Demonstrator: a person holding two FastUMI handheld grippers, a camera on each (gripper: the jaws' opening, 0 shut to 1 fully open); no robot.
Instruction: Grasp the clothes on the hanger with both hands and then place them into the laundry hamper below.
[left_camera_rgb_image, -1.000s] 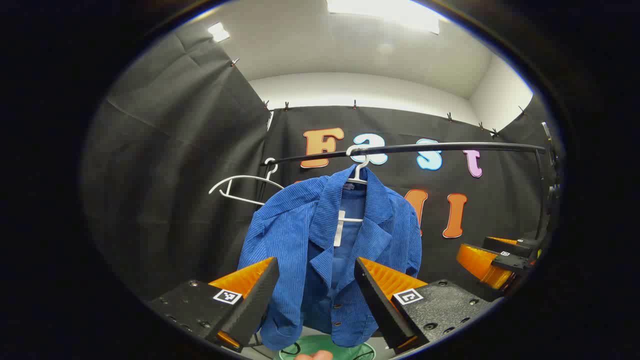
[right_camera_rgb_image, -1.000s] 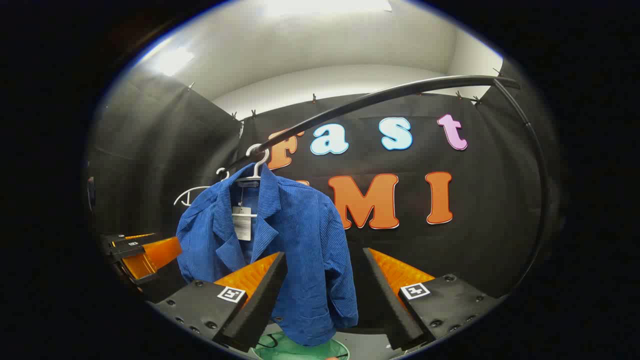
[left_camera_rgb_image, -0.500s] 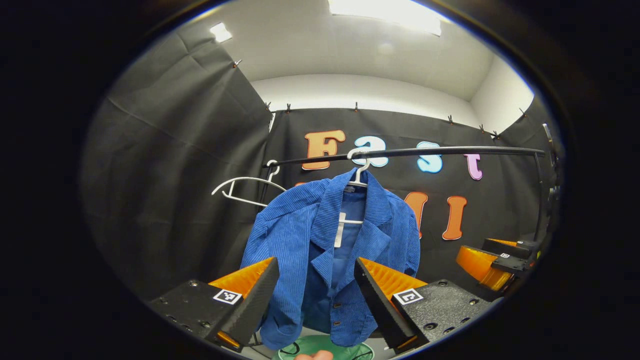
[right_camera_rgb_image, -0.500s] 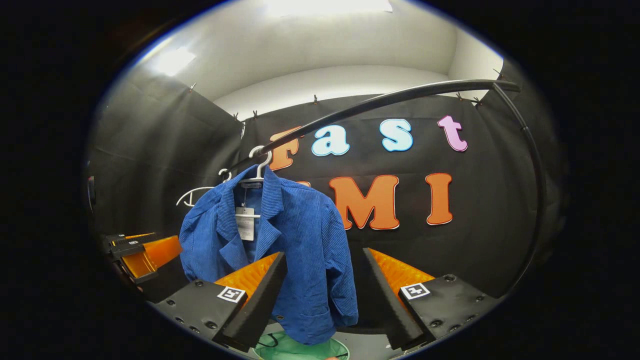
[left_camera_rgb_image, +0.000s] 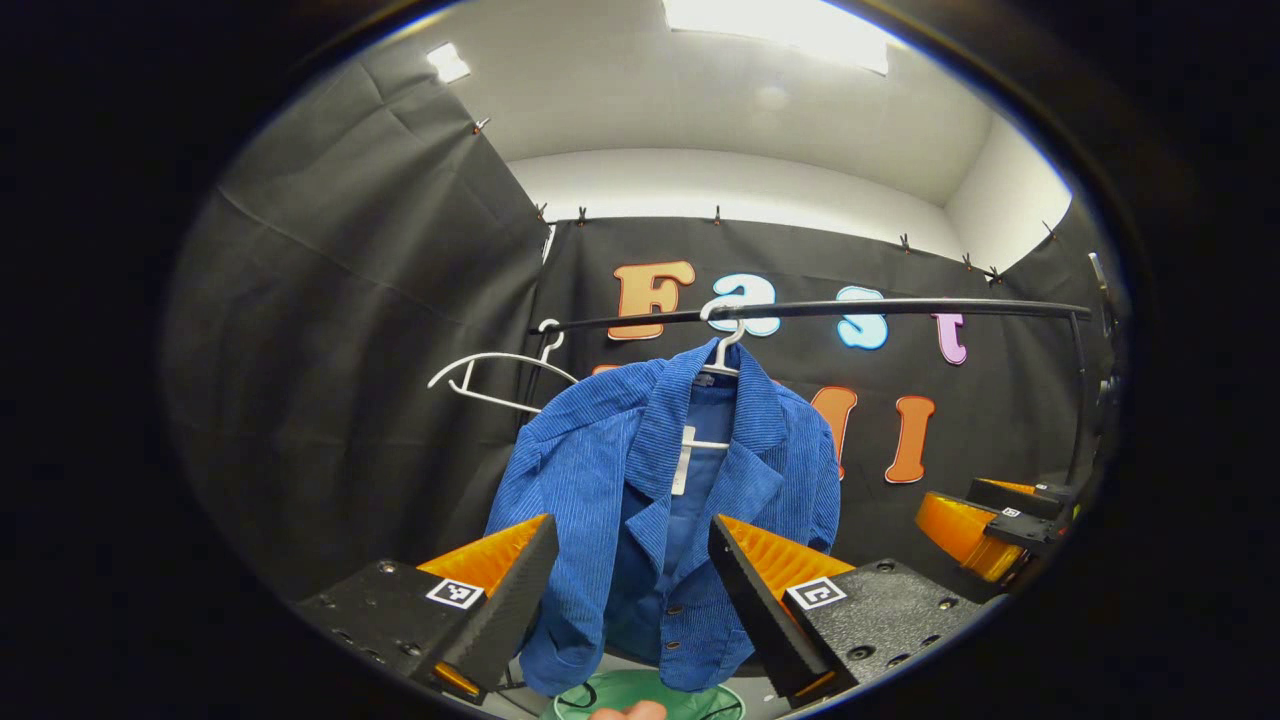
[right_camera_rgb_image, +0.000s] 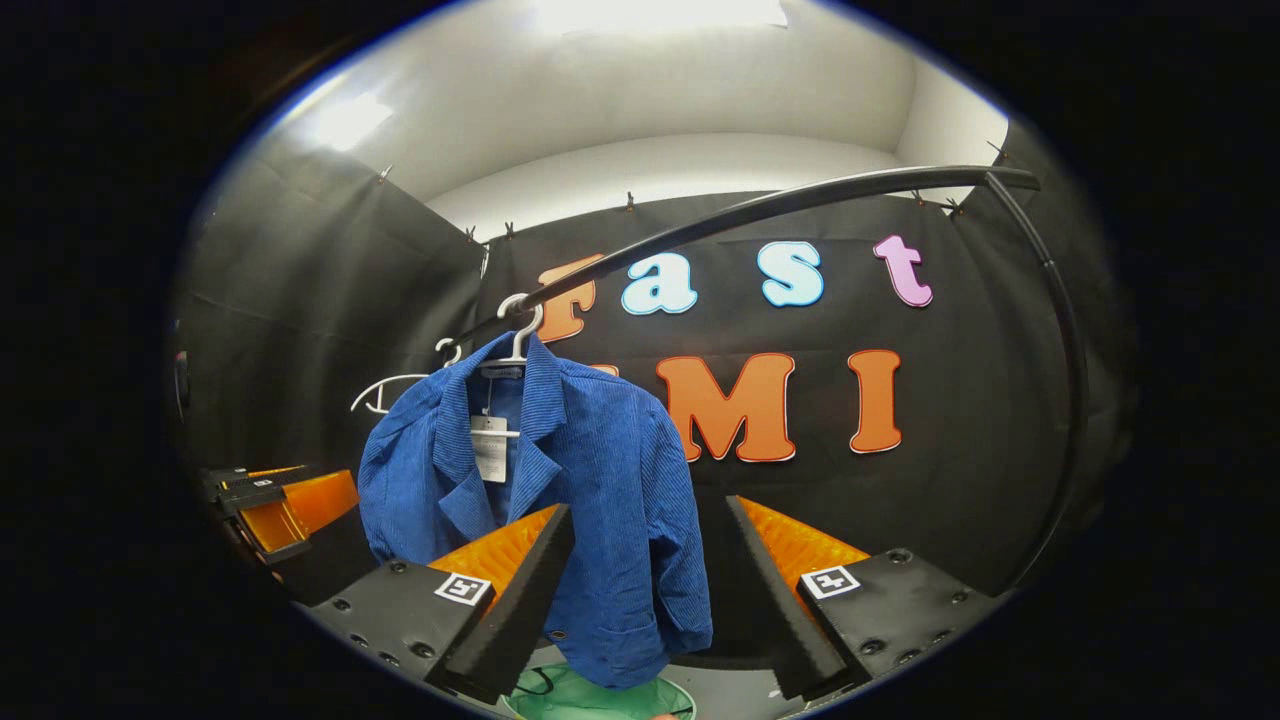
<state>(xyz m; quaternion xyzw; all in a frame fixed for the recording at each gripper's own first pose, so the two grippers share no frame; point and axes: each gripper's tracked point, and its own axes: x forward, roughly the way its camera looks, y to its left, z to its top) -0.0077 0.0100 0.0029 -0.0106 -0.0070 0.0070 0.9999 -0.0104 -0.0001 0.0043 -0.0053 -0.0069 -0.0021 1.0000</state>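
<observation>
Black cloth walls close in a booth where a dark rail carries a blue jacket on a white hanger, a bare hanger beside it and a green hamper directly below. The likely trouble: pulling the jacket down could drag its hanger off the rail with it, or an uneven pull could drop the cloth outside the hamper's rim. The left gripper and right gripper both have their fingers spread wide, holding and touching nothing, short of the jacket.
</observation>
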